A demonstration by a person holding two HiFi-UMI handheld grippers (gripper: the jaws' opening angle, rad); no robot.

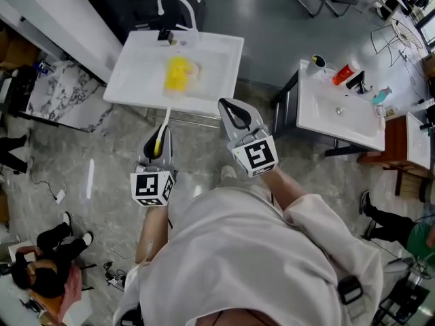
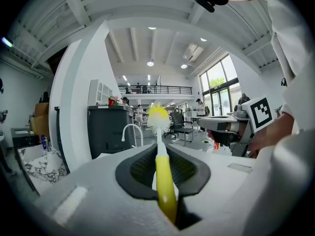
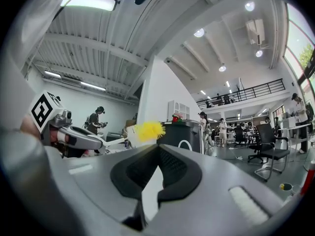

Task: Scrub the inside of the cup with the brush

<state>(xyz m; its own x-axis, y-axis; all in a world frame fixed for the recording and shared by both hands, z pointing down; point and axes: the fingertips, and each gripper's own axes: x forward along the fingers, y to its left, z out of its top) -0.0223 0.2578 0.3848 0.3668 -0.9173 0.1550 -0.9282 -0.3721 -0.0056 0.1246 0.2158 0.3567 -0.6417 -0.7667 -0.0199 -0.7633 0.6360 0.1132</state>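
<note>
**Brush in hand, cup hard to spot**

The left gripper [image 1: 160,140] is clamped on the brush [image 1: 165,122]. Its stem runs toward 12 o'clock, and the yellow head is over the sink [image 1: 217,53]. The right gripper [image 1: 228,107] is closed tight with nothing in it. I can't pick out the cup for sure. The pale shape [image 1: 194,70] in the sink, at 12 from both grippers, might be it. I'd guess the right gripper is nearer.

The brush [image 2: 162,176] has a yellow handle, a thin white neck and a round head of yellow and white bristles. The left gripper [image 1: 159,134] clamps its handle, and the brush juts straight out along the jaws. Its head hangs over the white sink [image 1: 136,66]. Whether the pale blur [image 1: 195,71] just beside the bristles is the cup cannot be told.
</note>
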